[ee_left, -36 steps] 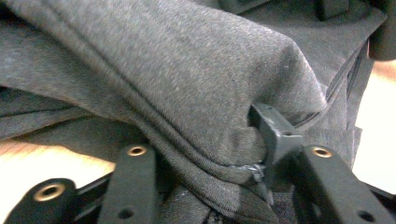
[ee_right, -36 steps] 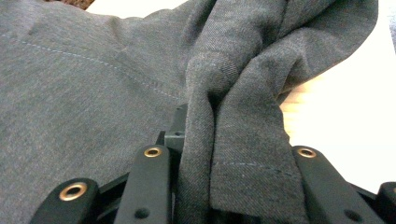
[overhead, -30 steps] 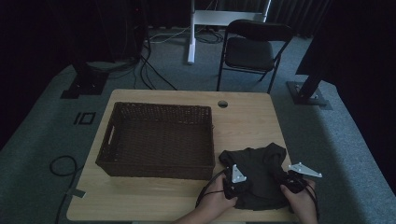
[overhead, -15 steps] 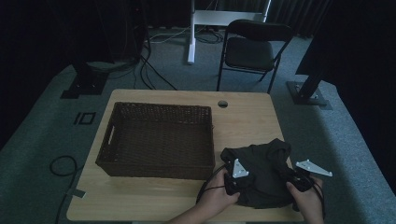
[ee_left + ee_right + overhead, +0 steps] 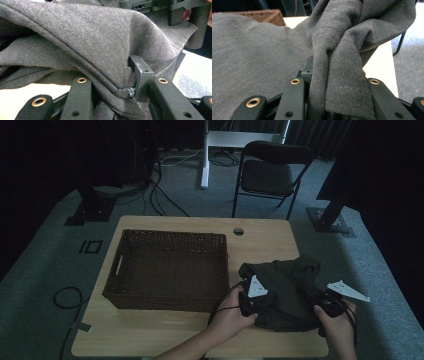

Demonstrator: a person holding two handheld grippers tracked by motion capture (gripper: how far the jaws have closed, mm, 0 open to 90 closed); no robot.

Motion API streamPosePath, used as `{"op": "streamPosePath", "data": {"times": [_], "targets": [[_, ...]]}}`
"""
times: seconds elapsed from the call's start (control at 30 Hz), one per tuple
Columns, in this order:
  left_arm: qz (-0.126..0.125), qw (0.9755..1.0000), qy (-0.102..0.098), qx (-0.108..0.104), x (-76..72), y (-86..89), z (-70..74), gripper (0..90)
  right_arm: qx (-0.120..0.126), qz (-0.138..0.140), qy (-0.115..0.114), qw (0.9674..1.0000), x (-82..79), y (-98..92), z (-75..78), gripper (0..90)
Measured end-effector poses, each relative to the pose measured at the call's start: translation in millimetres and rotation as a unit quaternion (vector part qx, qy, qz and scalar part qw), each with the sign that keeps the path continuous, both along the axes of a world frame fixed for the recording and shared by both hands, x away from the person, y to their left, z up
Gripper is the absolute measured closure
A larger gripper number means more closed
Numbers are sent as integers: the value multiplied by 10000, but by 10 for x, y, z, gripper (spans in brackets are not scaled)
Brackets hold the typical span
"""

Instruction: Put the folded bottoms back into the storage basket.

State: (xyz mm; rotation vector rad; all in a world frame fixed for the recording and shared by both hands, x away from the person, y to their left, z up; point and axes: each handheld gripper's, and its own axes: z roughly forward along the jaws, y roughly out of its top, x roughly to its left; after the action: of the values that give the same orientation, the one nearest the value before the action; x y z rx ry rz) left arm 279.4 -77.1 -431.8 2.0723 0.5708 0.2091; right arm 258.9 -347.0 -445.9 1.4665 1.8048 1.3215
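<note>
Looking down on a wooden table [image 5: 165, 330], we see no readable writing anywhere. A dark grey garment [image 5: 287, 290] lies bunched at the table's near right corner, just right of a brown wicker basket [image 5: 170, 270] whose inside looks bare. The left gripper [image 5: 251, 299] meets the garment's left edge, the right gripper [image 5: 331, 305] its right edge. In each gripper view, folded hem cloth [image 5: 107, 62] [image 5: 342, 75] sits pinched between the black jaws, drawn close around it.
</note>
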Motion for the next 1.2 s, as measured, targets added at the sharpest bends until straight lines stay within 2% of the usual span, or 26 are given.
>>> {"op": "streamPosePath", "data": {"times": [0.13, 0.2, 0.27, 0.43, 0.57, 0.6, 0.8, 1.0, 1.2], "targets": [[37, 9999, -77, -128, 58, 74, 163, 665, 1, 11, -165, 9999, 27, 38, 200, 665], [47, 9999, -91, -139, 74, 95, 196, 665, -10, 25, -213, 9998, 39, 52, 245, 665], [69, 9997, -161, -157, 111, 157, 290, 664, 2, 60, -308, 9995, 78, 104, 359, 665], [130, 9995, -251, -172, 165, 296, 402, 665, 61, 125, -445, 9989, 154, 208, 490, 665], [213, 9991, -298, -223, 216, 437, 483, 665, 178, 211, -499, 9984, 222, 324, 568, 666], [213, 9991, -298, -223, 216, 437, 483, 665, 178, 211, -499, 9984, 222, 324, 568, 666], [339, 9982, -434, -253, 296, 686, 612, 664, 202, 323, -619, 9974, 341, 547, 710, 666], [452, 9973, -537, -232, 363, 942, 657, 664, 161, 455, -720, 9962, 460, 817, 804, 666], [554, 9965, -603, -191, 420, 1196, 670, 664, 149, 543, -803, 9952, 537, 1071, 824, 667]]}}
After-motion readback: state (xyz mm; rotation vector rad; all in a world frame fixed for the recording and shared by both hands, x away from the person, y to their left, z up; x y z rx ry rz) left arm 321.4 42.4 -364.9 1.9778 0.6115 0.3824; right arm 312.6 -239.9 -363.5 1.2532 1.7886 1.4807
